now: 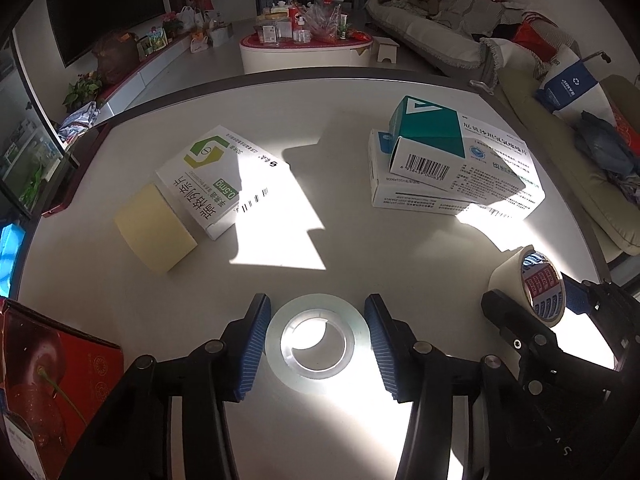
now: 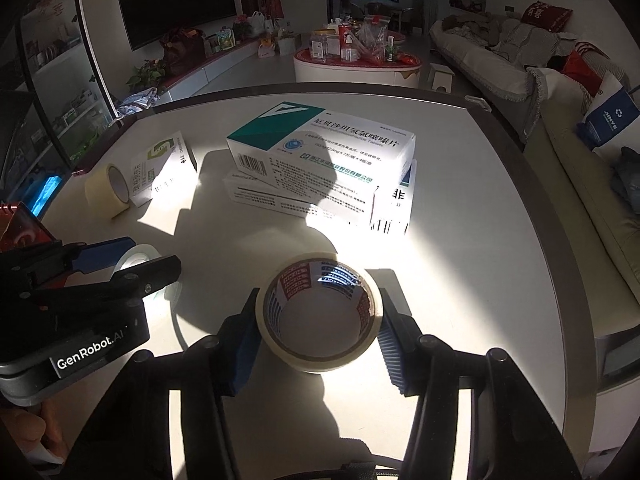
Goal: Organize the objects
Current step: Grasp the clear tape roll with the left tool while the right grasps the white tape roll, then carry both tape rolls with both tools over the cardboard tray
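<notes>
A clear tape roll point(image 1: 352, 364) lies flat on the white round table point(image 1: 360, 248). My left gripper point(image 1: 316, 300) is shut on it, with a blue pad against each side. The right wrist view shows the same gripper point(image 2: 136, 258) at the left, around the clear roll point(image 2: 138, 252). A beige tape roll point(image 2: 316, 360) with a red and blue printed core sits between the pads of my right gripper point(image 2: 319, 294), which is shut on it. That roll point(image 1: 532, 284) and the right gripper point(image 1: 534, 294) appear at the right of the left wrist view.
A pale yellow tape roll point(image 1: 154, 226) leans by a green-logo medicine box point(image 1: 216, 180) at the left. Two stacked medicine boxes point(image 1: 448, 152) lie at the back right. A red cherry-print box point(image 1: 48, 380) stands at the near left edge. A sofa point(image 1: 580, 184) borders the table's right side.
</notes>
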### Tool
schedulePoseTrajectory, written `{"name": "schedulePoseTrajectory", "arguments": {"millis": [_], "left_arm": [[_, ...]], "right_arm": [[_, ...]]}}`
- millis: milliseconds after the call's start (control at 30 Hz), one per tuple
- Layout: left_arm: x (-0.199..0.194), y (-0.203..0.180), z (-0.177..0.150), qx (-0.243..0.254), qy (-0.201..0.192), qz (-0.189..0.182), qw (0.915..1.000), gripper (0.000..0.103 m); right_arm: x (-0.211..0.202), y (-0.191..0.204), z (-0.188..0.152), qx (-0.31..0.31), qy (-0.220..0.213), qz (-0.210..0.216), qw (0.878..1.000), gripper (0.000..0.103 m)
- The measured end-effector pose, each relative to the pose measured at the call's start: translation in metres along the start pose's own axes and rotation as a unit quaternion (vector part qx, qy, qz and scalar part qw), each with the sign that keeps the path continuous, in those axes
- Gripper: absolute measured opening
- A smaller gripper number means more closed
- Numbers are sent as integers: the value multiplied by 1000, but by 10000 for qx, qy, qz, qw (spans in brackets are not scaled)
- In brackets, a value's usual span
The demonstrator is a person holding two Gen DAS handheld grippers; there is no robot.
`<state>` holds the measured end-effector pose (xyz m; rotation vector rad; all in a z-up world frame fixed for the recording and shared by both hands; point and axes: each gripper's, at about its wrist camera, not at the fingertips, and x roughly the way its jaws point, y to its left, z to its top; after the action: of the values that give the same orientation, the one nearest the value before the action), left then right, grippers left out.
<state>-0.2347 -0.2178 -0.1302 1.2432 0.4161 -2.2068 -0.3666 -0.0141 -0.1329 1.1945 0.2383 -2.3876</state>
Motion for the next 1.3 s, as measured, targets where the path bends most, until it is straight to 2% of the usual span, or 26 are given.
{"name": "schedulePoseTrajectory", "arguments": {"millis": [200, 467, 833, 1033, 1300], "left_arm": [[-11, -11, -18, 134, -79, -62, 9999, 52], [-39, -16, -52, 206, -172, -355, 9990, 52], [-131, -15, -98, 544, -690, -754, 9933, 52], [-182, -12, -124, 653, -912, -862, 9899, 52], [-235, 5, -145, 730, -1234, -674, 9874, 52]], "right_arm": [[-32, 0, -10, -49, -284, -65, 9996, 52], [-80, 4, -31, 132, -512, 17, 9986, 52], [-155, 19, -88, 614, -780, 253, 9947, 52], [-191, 38, -109, 590, -862, 290, 9941, 52], [-238, 69, -123, 479, -1048, 384, 9926, 52]]}}
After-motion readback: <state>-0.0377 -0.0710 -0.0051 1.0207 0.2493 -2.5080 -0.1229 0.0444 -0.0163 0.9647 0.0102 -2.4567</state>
